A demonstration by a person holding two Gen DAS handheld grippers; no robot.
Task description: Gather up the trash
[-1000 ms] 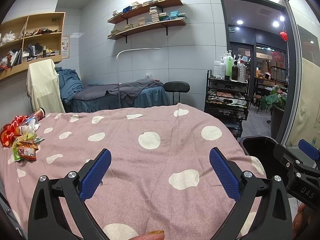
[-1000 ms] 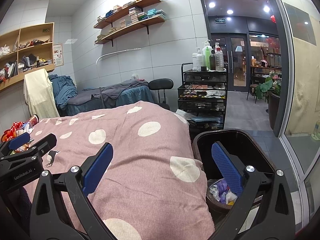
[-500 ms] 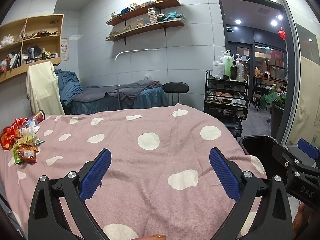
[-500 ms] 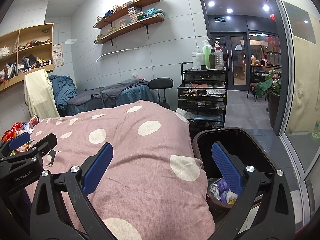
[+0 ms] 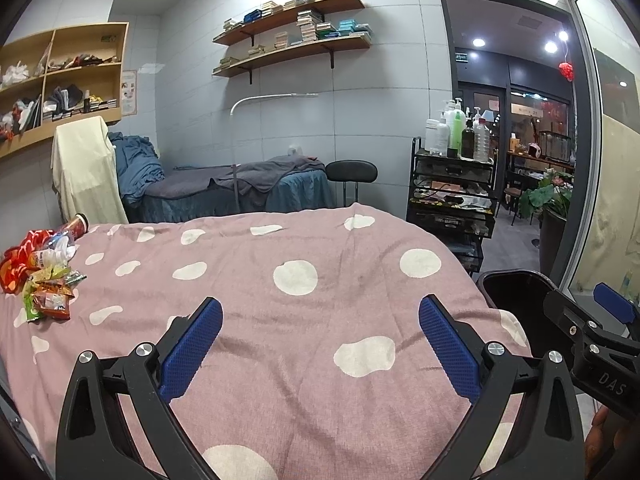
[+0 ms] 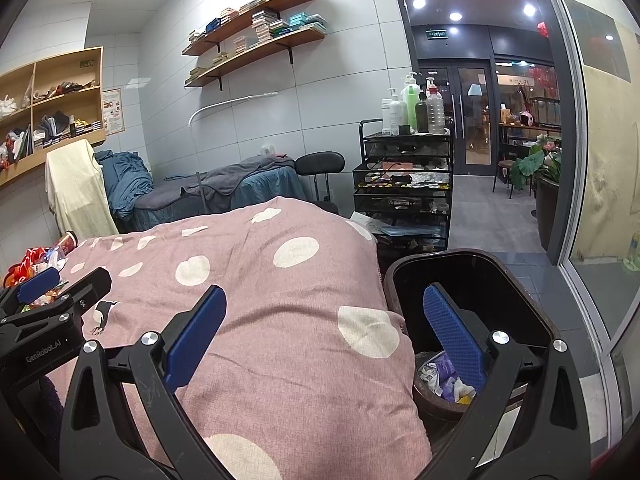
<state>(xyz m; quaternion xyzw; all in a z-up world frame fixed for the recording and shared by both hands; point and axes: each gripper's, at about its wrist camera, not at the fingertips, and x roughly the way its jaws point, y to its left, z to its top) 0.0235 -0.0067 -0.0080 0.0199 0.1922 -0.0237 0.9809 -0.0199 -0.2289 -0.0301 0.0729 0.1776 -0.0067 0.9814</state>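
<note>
Left claw (image 5: 320, 320) wide, nothing between its blue pads (image 5: 190, 346), hovers over the near part of the bed. Right claw (image 6: 324, 312) also wide and empty, one pad over the blanket edge, the other pad (image 6: 454, 336) over the bin mouth.

Bed cover is a pink blanket with white dots (image 5: 296, 276), mostly bare in the middle. Dark trash bin (image 6: 472, 258) stands on the floor just beside the bed's right edge, near; crumpled wrappers (image 6: 442, 376) lie at its bottom. In the left wrist view the bin rim (image 5: 516, 276) shows at right, with the right claw's body in front of it.

Trash pile (image 5: 44, 276) sits at the bed's far-left edge: red and green snack packets, a clear plastic piece, a red tube can (image 5: 76, 226) at the far end of the pile. It is well apart from both claws.

Farther: a second bed with blue-grey covers (image 5: 240, 188), a black stool (image 5: 351, 171), a black cart carrying bottles (image 5: 452, 184), wall shelves (image 5: 292, 40) with stacked boxes.
</note>
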